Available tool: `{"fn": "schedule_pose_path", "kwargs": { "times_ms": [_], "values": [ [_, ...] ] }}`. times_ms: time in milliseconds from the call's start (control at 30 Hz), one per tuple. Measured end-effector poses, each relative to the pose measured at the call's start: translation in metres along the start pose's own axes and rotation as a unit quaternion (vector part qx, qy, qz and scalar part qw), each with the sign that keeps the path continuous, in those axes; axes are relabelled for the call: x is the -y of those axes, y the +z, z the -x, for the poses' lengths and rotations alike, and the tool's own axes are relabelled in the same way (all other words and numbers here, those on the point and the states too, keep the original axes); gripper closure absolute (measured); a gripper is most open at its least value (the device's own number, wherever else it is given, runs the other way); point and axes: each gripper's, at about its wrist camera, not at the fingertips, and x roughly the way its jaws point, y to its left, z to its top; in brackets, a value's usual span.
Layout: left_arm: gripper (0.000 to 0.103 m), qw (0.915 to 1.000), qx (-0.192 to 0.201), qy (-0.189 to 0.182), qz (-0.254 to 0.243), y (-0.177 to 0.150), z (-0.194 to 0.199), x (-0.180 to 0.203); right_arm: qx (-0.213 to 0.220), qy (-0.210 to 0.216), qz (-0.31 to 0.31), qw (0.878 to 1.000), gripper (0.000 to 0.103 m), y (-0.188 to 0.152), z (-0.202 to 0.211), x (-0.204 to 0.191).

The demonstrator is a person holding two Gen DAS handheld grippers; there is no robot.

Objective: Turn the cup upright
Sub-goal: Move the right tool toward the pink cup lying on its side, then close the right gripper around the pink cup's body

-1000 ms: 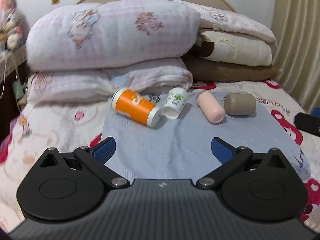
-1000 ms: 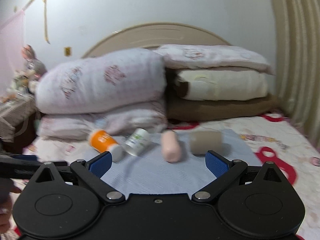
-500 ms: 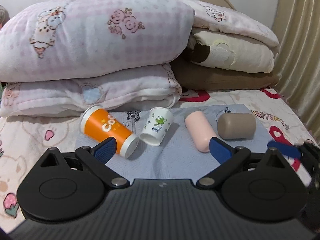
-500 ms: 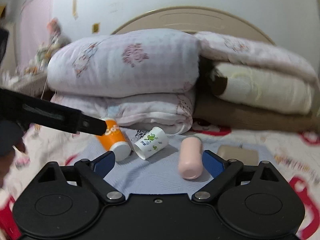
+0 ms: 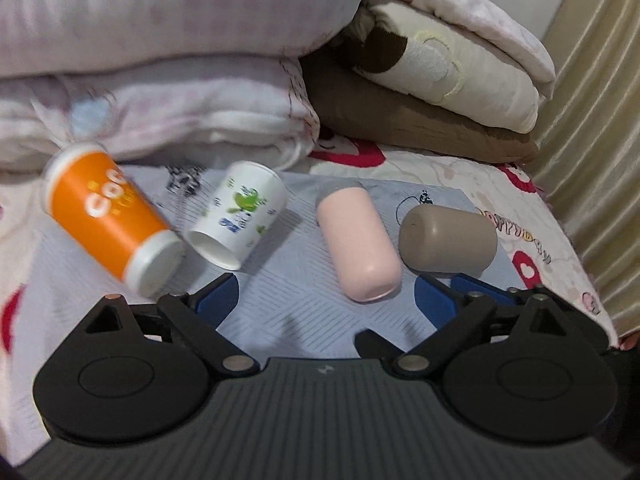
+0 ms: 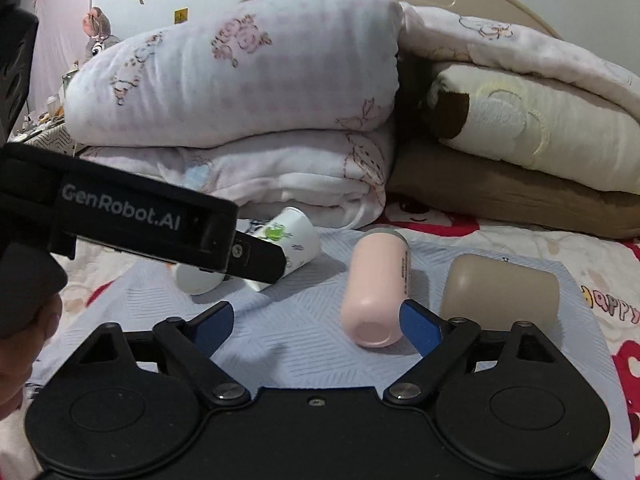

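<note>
Four cups on their sides on a pale blue cloth (image 5: 280, 308) spread over the bed (image 5: 460, 176), in front of stacked quilts (image 6: 240, 92). From left to right in the left wrist view: orange cup (image 5: 108, 220), white cup with green print (image 5: 240, 216), pink cup (image 5: 358, 240), taupe cup (image 5: 448, 238). Orange and white cups just beside each other, mouths toward the camera, possibly touching, though blur there makes it hard to tell. Pink cup lying lengthwise, closed end toward the camera; taupe cup near it on the right, lying crosswise.

Left gripper (image 5: 326, 300) low over the cloth, blue fingers (image 5: 218, 300) spread wide, holding nothing, pink cup ahead between them. Seen from the right wrist as a black body reaching in from the left, its tip over the white cup (image 6: 296, 236) and hiding most of the orange one.

Right gripper (image 6: 316, 322) also low over the cloth, fingers (image 6: 420, 326) wide apart and empty, the right one just beside the pink cup (image 6: 376, 292), between it and the taupe cup (image 6: 500, 294).
</note>
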Motion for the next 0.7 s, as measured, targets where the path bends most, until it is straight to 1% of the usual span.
{"fn": "schedule_pose_path", "kwargs": {
  "times_ms": [133,300,400,467,500,567,600,633,700],
  "values": [
    [0.008,0.9998,-0.013,-0.007,0.011,-0.001,-0.026,0.001,-0.005,0.000,-0.039,0.999,0.020,-0.009,-0.028,0.024],
    [0.009,0.9992,-0.027,-0.017,0.023,0.001,-0.052,0.001,-0.008,-0.003,-0.038,0.999,0.021,-0.013,-0.051,0.033],
    [0.009,0.9993,-0.022,-0.019,0.024,0.004,-0.061,0.003,-0.019,-0.011,-0.023,0.999,0.021,-0.017,-0.060,0.031],
    [0.014,0.9991,-0.022,-0.025,0.024,0.006,-0.068,0.004,-0.024,-0.014,-0.023,0.999,0.025,-0.019,-0.065,0.031],
    [0.016,0.9990,-0.024,-0.028,0.025,0.007,-0.071,0.005,-0.024,-0.011,-0.029,0.999,0.030,-0.020,-0.065,0.033],
    [0.028,0.9985,-0.031,-0.035,0.029,0.008,-0.077,0.006,-0.018,0.003,-0.055,0.998,0.034,-0.019,-0.064,0.038],
    [0.031,0.9981,-0.034,-0.040,0.032,0.007,-0.079,0.006,-0.017,0.004,-0.062,0.998,0.038,-0.019,-0.064,0.040],
    [0.035,0.9976,-0.038,-0.046,0.035,0.007,-0.081,0.005,-0.016,0.004,-0.065,0.998,0.039,-0.019,-0.064,0.041],
    [0.039,0.9969,-0.043,-0.050,0.042,0.005,-0.084,0.004,-0.017,0.007,-0.075,0.997,0.039,-0.019,-0.064,0.042]
  ]
}}
